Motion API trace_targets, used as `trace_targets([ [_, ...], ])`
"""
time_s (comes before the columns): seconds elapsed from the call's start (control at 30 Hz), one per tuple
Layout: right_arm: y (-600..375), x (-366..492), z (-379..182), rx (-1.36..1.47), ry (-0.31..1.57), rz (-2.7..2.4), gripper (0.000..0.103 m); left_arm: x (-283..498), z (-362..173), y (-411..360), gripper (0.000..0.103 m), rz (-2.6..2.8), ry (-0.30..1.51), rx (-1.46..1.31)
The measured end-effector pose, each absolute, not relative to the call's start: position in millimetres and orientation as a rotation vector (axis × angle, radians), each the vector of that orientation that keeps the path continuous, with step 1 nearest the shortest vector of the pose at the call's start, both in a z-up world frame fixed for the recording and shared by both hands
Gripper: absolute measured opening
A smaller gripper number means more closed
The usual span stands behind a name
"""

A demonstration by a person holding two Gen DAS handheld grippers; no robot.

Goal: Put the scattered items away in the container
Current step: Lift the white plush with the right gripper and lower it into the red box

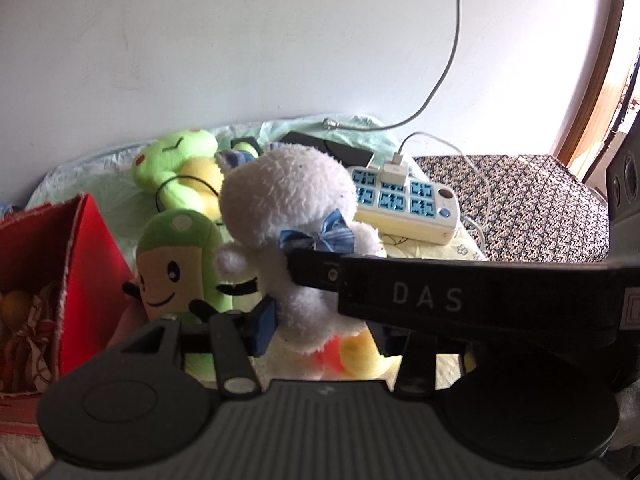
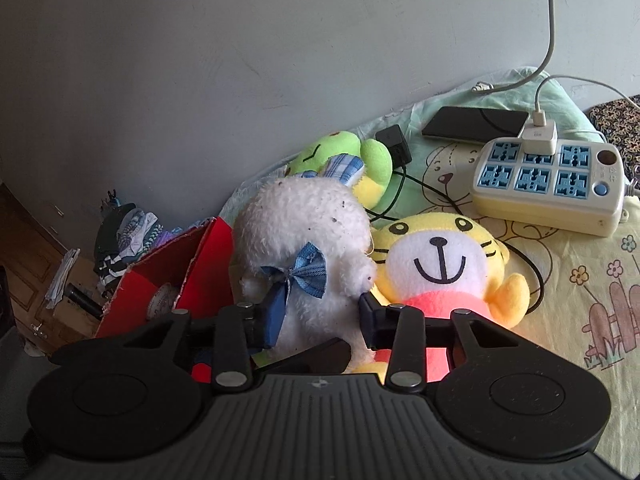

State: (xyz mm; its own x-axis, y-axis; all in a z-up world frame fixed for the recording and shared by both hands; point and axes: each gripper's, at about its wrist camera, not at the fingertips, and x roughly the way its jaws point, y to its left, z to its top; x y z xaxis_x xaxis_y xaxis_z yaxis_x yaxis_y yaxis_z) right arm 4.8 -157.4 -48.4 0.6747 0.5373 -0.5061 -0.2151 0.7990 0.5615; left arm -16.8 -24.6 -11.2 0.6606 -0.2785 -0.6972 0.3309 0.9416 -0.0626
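A white plush (image 1: 288, 200) with a blue bow hangs upright between both grippers. My left gripper (image 1: 324, 332) is shut on its lower body; its blue left pad (image 1: 264, 328) presses the side, and its right finger is hidden behind the other gripper's black housing (image 1: 440, 300). In the right wrist view, my right gripper (image 2: 320, 320) is shut on the same white plush (image 2: 304, 232), pads against both flanks. The red cardboard box (image 1: 88, 248) (image 2: 208, 272) stands open just left of it. A yellow tiger plush (image 2: 440, 264), a green-capped plush (image 1: 176, 264) and a green frog plush (image 1: 176, 164) lie on the bed.
A white and blue power strip (image 2: 548, 184) with a plugged charger, a dark phone (image 2: 476, 124) and a black adapter (image 2: 394, 144) with trailing cables lie behind the toys. The wall is close behind. Left of the box the bed ends, with clothes (image 2: 128, 236) on the floor.
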Motion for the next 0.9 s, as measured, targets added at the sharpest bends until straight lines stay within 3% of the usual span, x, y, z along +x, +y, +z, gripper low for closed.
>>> trace_targets([
  [0.57,-109.4,-36.7,-17.4,0.454,0.602,0.498,0.042,-69.1,23.6,24.6,0.045,-0.288,0.653,0.08],
  [0.9,-10.2,-25.1,0.3,0.436,0.578,0.568,0.042,-74.2,35.5,130.0,0.044,-0.201,0.618,0.059],
])
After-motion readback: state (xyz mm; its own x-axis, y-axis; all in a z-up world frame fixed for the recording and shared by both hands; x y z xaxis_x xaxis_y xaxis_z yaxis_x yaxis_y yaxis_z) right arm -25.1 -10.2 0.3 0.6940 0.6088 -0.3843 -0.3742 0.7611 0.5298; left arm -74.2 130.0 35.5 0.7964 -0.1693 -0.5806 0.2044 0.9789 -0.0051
